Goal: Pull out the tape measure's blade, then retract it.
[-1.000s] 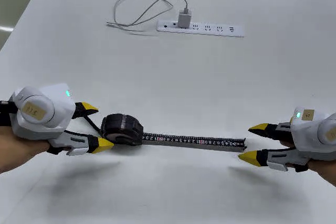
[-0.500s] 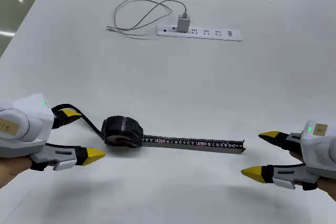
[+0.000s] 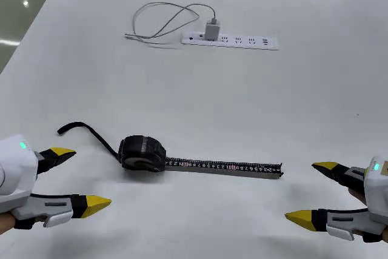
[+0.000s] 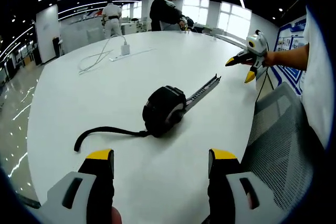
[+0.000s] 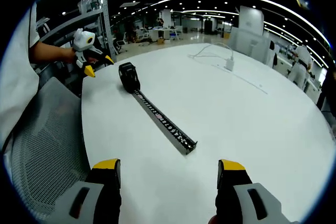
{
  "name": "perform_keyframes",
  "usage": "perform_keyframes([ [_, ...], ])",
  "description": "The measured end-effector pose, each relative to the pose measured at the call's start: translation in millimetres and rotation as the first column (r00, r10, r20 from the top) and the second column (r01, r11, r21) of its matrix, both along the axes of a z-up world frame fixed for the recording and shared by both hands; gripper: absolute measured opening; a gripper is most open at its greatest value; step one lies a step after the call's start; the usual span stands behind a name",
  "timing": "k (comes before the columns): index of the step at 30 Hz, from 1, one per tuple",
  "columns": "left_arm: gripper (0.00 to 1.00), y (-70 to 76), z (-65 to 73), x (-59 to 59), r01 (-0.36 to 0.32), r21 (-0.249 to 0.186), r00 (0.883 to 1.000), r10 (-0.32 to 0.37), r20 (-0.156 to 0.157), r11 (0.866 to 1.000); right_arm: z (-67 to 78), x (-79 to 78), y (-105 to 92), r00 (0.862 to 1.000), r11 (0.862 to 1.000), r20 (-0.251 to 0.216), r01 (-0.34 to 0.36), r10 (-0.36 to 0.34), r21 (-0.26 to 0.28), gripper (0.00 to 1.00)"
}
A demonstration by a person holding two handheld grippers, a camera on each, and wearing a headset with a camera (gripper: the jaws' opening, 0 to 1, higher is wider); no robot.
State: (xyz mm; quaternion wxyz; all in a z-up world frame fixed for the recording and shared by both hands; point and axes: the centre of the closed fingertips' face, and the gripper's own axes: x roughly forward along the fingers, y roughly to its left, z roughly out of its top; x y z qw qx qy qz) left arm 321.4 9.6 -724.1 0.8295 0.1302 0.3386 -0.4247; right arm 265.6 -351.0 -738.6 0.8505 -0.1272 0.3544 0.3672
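A black tape measure (image 3: 142, 153) lies on the white table, its blade (image 3: 224, 167) drawn out to the right and resting flat. Its black strap (image 3: 85, 130) trails off to the left. My left gripper (image 3: 77, 178) is open, back from the case with nothing between its yellow tips. My right gripper (image 3: 313, 193) is open too, a short way right of the blade's end hook (image 3: 280, 170). In the left gripper view the case (image 4: 164, 109) sits ahead of the jaws. In the right gripper view the blade (image 5: 163, 122) runs away toward the case (image 5: 129, 76).
A white power strip (image 3: 230, 40) with a plugged charger and a looped white cable (image 3: 163, 19) lies at the far side of the table. The table's near edge and a grey mesh chair (image 5: 47, 150) are close behind the grippers. People stand in the background (image 4: 167, 11).
My left gripper has let go of the strap and drawn back left and toward me. The right gripper has also backed away from the blade's end. Tape measure stays put.
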Motion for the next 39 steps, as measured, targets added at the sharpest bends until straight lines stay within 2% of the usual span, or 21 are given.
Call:
perform_keyframes([
  [4,0.72,5.7,0.9,-8.0,-0.023,-0.008,1.0,0.023,-0.001,1.0,0.4,-9.2,-0.8,1.0,1.0,0.006,0.017,-0.017,0.014,0.77],
  [9,0.74,14.7,-1.0,-14.2,-0.073,-0.013,0.997,0.073,0.013,0.997,0.1,-18.7,-2.8,0.999,0.999,0.016,0.042,-0.042,0.017,0.79],
  [11,0.77,16.7,-2.0,-17.9,-0.092,-0.024,0.996,0.092,0.006,0.995,1.2,-21.9,-2.9,0.998,0.998,0.022,0.053,-0.053,0.025,0.81],
  [17,0.82,19.1,-7.0,-29.2,-0.109,-0.039,0.994,0.109,-0.005,0.993,0.0,-29.1,-2.2,0.997,0.996,0.022,0.079,-0.08,0.046,0.85],
  [21,0.84,20.2,-8.1,-33.6,-0.13,-0.054,0.992,0.13,0.003,0.99,-0.1,-32.5,-0.9,0.995,0.994,0.033,0.095,-0.096,0.05,0.87],
  [23,0.84,20.0,-5.5,-34.7,-0.129,-0.063,0.991,0.131,0.025,0.99,-0.2,-34.0,-0.9,0.994,0.993,0.035,0.101,-0.103,0.056,0.87],
  [24,0.84,20.1,-5.5,-35.3,-0.131,-0.064,0.991,0.133,0.027,0.989,-0.4,-34.3,-0.9,0.994,0.993,0.037,0.104,-0.106,0.058,0.88],
  [28,0.85,18.9,-10.4,-39.7,-0.127,-0.052,0.992,0.128,0.015,0.991,-0.8,-35.5,-0.4,0.992,0.992,0.045,0.111,-0.114,0.061,0.88],
  [33,0.86,13.8,-8.4,-38.6,-0.128,-0.088,0.991,0.13,0.022,0.988,0.1,-34.6,2.0,0.989,0.988,0.053,0.131,-0.136,0.086,0.89],
  [39,0.86,9.0,-6.6,-38.0,-0.129,-0.108,0.991,0.133,0.031,0.986,-1.2,-35.4,3.4,0.988,0.987,0.06,0.135,-0.14,0.083,0.89],
])
